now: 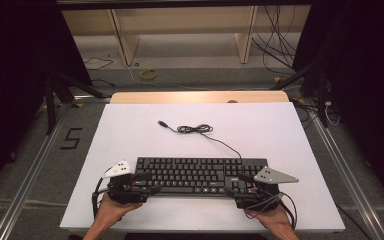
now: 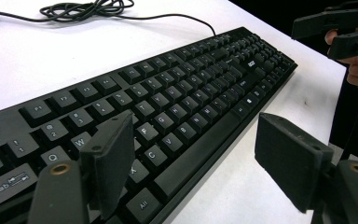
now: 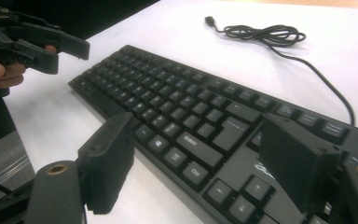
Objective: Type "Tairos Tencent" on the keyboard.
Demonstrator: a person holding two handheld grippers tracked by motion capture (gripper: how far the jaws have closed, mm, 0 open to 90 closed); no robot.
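The black keyboard (image 1: 200,175) lies flat on the white bench (image 1: 130,130), stretched between my two tongs, its long side running from one to the other. At its left end I have the left tongs (image 1: 149,183), spread wide: in the left gripper view one jaw hangs over the keys near the Tab and Q corner and the other stands off the front edge over bare bench, so the keyboard's near left corner sits between them. I cannot tell whether either jaw touches it. At the right end I have the right tongs (image 1: 240,185), also spread wide; in the right gripper view one jaw is over the bench just in front of the keyboard and the other is above the keys at the right-hand block, with the front edge between them. Nothing is clamped on either side.

Beyond both tongs, from the far right part of the keyboard, its cable (image 1: 220,141) runs away across the bench, gathers into a loose coil (image 1: 195,129), and ends in a plug (image 1: 163,123) lying well clear of the keys. A hand (image 1: 111,210) grips the left tongs from below, and another hand (image 1: 272,217) holds the right.
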